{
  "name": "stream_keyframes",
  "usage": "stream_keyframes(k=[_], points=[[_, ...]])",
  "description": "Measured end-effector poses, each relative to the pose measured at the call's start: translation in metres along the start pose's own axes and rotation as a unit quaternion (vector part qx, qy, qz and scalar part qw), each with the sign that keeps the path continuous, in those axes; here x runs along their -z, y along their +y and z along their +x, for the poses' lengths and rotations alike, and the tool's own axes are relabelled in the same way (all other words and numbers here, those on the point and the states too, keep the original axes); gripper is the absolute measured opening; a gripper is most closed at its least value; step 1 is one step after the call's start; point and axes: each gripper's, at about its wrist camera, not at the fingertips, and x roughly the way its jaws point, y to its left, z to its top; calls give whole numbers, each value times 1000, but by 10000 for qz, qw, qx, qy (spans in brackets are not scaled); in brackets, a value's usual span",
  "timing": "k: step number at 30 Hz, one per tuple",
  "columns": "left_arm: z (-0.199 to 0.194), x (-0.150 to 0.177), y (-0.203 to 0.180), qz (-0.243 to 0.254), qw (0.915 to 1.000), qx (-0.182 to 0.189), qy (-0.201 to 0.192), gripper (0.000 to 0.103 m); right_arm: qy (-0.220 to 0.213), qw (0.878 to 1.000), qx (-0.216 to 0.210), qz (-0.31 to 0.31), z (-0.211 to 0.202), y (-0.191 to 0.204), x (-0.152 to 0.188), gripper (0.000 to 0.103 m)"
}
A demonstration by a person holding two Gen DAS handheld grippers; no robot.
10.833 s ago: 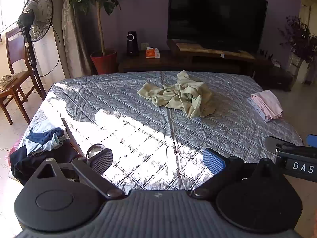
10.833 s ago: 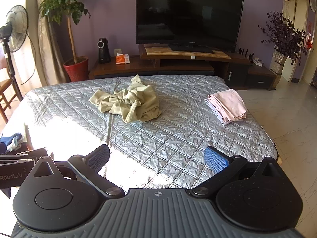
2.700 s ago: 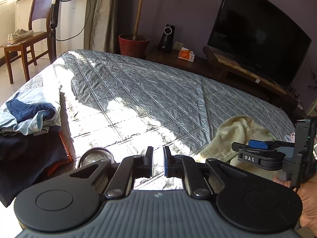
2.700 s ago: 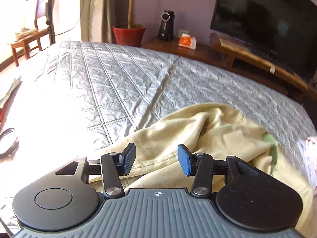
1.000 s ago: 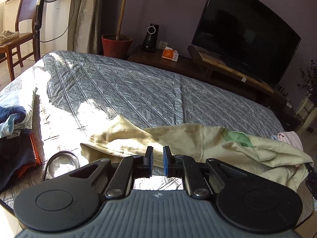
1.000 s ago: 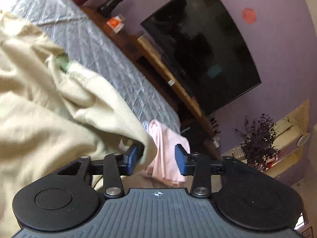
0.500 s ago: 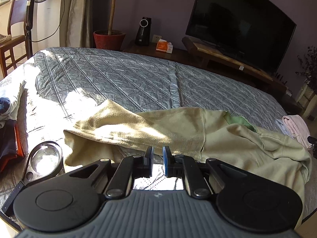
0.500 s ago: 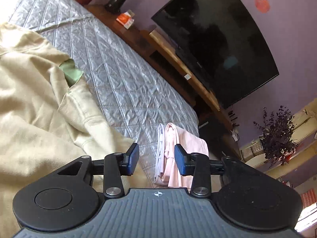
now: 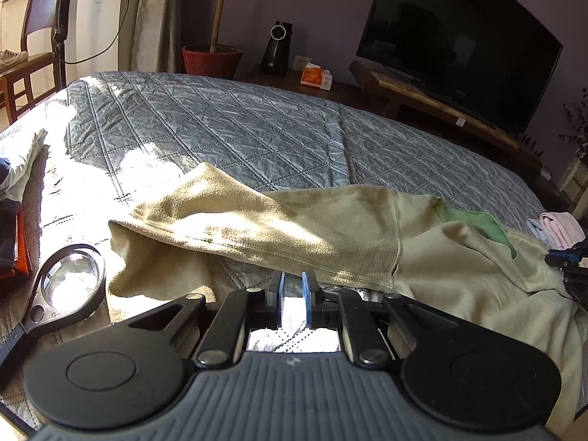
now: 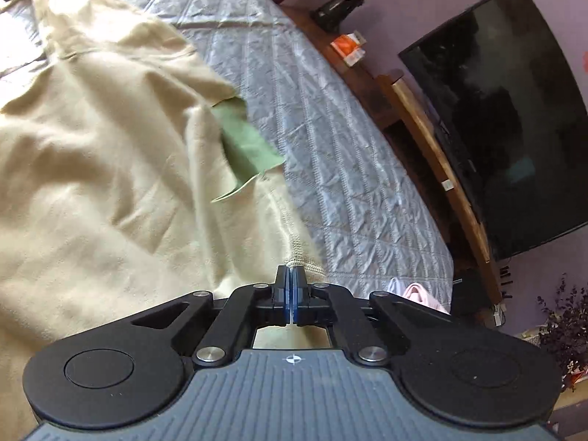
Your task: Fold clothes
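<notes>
A pale yellow sweatshirt (image 9: 330,235) with a green lining (image 9: 474,222) lies stretched across the near side of the grey quilted bed (image 9: 239,128). My left gripper (image 9: 293,286) is shut with only a sliver of gap and nothing in it. It hovers just short of the sweatshirt's lower seam. In the right wrist view the sweatshirt (image 10: 92,147) fills the left half, its green lining (image 10: 246,147) showing. My right gripper (image 10: 292,275) has its jaws closing tight on the ribbed edge, pads pressed on the cloth. The right gripper (image 9: 553,259) shows at the left view's right edge.
A magnifying glass (image 9: 70,275) lies on the bed near the left front corner, beside a pile of dark and blue clothes (image 9: 11,191). A folded pink garment (image 10: 419,294) sits at the bed's right edge. A TV (image 9: 459,47) on a wooden stand lies beyond the bed.
My right gripper went from open beside the cloth to shut on its ribbed edge, swinging back over the sweatshirt. My left gripper sank closer to the sweatshirt, still shut.
</notes>
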Motion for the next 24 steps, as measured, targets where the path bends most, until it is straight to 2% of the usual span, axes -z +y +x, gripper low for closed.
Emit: stream_keyframes(k=[1, 2, 3, 4, 6, 8, 9, 10, 11, 12, 13, 14, 16, 18, 20, 23, 24], points=[[0, 0, -1, 3, 10000, 8, -11, 9, -85, 9983, 238, 518, 3, -19, -2, 1], [0, 0, -2, 7, 10000, 13, -21, 9, -5, 9917, 459, 1205, 12, -44, 0, 1], [0, 0, -2, 13, 10000, 1, -36, 9, 163, 9818, 632, 1786, 20, -64, 4, 6], [0, 0, -2, 19, 10000, -15, -52, 9, 316, 9744, 758, 2091, 26, -76, 9, 7], [1, -1, -2, 9, 10000, -50, -84, 9, 256, 9726, 1101, 2031, 25, -79, 16, 7], [1, -4, 3, -107, 9999, -74, -113, 9, -80, 9762, 891, 1976, 12, -71, 17, 11], [1, -5, 5, -163, 9998, -78, -121, 9, -228, 9774, 736, 1970, 6, -67, 17, 29], [1, -5, 5, -191, 9997, -81, -122, 9, -321, 9777, 407, 2036, 5, -63, 15, 57], [1, -5, 6, -215, 9997, -85, -122, 9, -425, 9761, -3, 2130, 6, -59, 10, 65], [1, -5, 7, -239, 9996, -89, -123, 9, -551, 9738, -290, 2188, 5, -52, 3, 60], [1, -5, 6, -209, 9997, -87, -135, 9, -594, 9730, -397, 2194, 5, -46, -4, 53], [1, -5, 5, -169, 9997, -84, -149, 9, -576, 9705, -607, 2259, 8, -40, -13, 51], [1, -5, 3, -104, 9998, -73, -168, 9, -543, 9553, -1333, 2581, 16, -36, -34, 47], [1, -6, 4, -107, 9998, -46, -163, 9, -472, 9431, -1734, 2797, 28, -35, -60, 49], [2, -7, 7, -158, 9998, -26, -150, 9, -190, 9219, -2228, 3163, 47, -29, -75, 47], [3, -9, 14, -269, 9996, 5, -127, 9, 268, 8980, -2449, 3645, 79, -12, -84, 48], [3, -9, 16, -304, 9995, 23, -118, 9, 352, 8935, -2472, 3732, 88, -6, -85, 46]])
